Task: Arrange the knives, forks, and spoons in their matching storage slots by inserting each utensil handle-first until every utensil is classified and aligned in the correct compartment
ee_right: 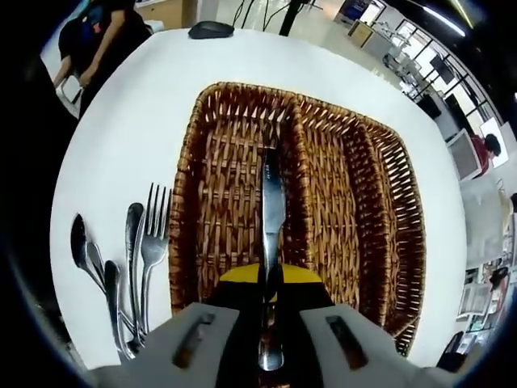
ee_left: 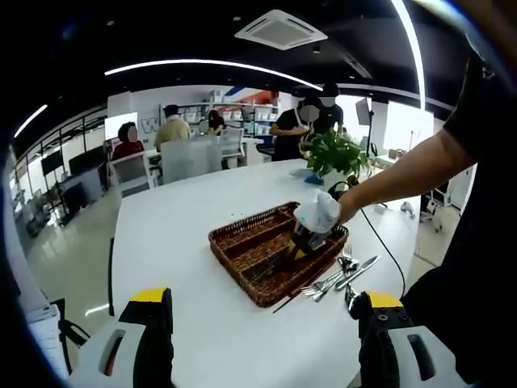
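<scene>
My right gripper pinches a knife, blade reaching forward over the wicker tray's left compartment. Left gripper jaws stand spread above the white table. Forks and spoons lie beside the tray.

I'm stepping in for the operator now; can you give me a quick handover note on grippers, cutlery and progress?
Right gripper: shut on a knife, held over the wicker tray's left compartment.
Left gripper: open, holding nothing, back from the tray over the white table.
Forks and spoons lie loose on the table beside the tray.
Done: no utensil seen lying in the tray.
Left: place this knife, then sort the rest.
</scene>
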